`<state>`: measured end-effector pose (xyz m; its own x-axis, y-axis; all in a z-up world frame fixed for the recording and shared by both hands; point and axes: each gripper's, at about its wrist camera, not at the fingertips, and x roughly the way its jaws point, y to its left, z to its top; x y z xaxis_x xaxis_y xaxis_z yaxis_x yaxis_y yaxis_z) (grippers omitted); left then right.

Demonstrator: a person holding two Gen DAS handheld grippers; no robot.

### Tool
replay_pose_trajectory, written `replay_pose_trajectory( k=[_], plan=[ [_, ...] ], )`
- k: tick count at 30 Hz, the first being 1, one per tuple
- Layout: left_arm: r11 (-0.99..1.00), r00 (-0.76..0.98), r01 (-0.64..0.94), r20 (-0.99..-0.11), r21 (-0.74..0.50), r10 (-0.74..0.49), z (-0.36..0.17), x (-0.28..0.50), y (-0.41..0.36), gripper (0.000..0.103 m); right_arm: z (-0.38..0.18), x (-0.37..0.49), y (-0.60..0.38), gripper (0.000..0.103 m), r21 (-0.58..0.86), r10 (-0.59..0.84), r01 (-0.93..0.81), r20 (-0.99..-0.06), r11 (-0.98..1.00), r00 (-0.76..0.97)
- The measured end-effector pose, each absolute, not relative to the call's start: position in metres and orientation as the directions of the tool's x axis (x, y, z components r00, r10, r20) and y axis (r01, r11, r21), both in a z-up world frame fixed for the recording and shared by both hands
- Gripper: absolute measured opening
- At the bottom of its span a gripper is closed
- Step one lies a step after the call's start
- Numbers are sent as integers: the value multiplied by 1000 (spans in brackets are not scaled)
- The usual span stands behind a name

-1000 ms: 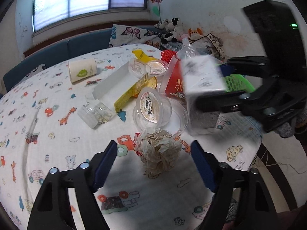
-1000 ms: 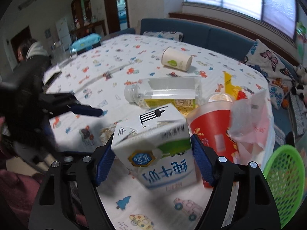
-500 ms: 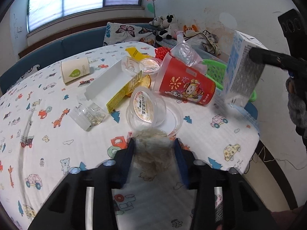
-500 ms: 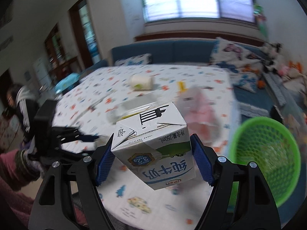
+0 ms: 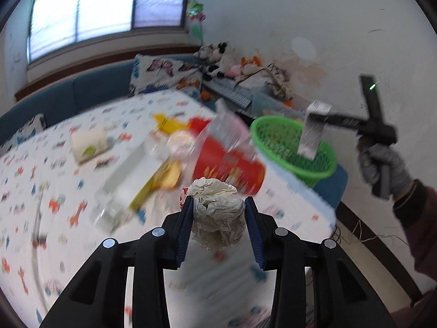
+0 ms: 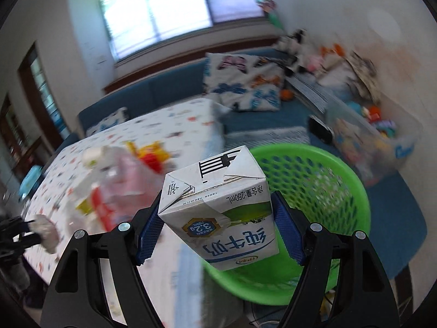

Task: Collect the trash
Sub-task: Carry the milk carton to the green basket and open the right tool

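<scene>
My left gripper (image 5: pixel 218 213) is shut on a crumpled ball of beige paper (image 5: pixel 217 216) and holds it above the patterned tablecloth (image 5: pixel 54 218). In the right wrist view my right gripper (image 6: pixel 217 218) is shut on a white and green milk carton (image 6: pixel 218 213), held in the air at the near rim of the green mesh basket (image 6: pixel 336 191). The left wrist view shows that carton (image 5: pixel 312 134) over the basket (image 5: pixel 289 150), carried by a gloved hand (image 5: pixel 382 169). The paper ball (image 6: pixel 45 231) shows small at the left edge of the right wrist view.
On the table lie a red cup (image 5: pixel 229 164) with a plastic bag, a paper cup (image 5: pixel 88 143), a clear bottle (image 5: pixel 114 207), yellow wrappers (image 5: pixel 166 121) and a round lid (image 5: pixel 181 142). A blue sofa (image 6: pixel 169 90) with cushions and toys runs behind the table.
The left jaws closed on the paper ball and lifted it off the cloth. The right gripper carried the milk carton sideways from over the table to the green basket.
</scene>
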<state>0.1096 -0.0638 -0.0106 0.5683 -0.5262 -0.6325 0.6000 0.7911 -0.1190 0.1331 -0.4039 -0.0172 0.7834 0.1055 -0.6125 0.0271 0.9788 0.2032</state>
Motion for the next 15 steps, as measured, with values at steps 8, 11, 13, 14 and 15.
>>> replay_pose_trajectory(
  k=[8, 11, 13, 14, 15],
  plan=[
    [730, 541, 678, -611, -90, -578, 10, 136, -137, 37, -72, 153, -444, 75, 230, 60, 141, -691, 963, 720],
    [714, 528, 695, -614, -83, -586, 14, 149, -164, 37, -86, 158, -452, 76, 251, 68, 165, -716, 954, 695],
    [706, 519, 703, -619, -83, -590, 14, 158, -182, 37, -94, 162, -455, 76, 265, 87, 163, -729, 950, 679],
    [703, 516, 706, -622, -82, -590, 15, 161, -189, 37, -96, 162, -455, 76, 264, 86, 165, -733, 950, 674],
    [702, 513, 708, -626, -79, -588, 15, 167, -199, 37, -99, 163, -457, 76, 267, 92, 164, -737, 950, 669]
  ],
)
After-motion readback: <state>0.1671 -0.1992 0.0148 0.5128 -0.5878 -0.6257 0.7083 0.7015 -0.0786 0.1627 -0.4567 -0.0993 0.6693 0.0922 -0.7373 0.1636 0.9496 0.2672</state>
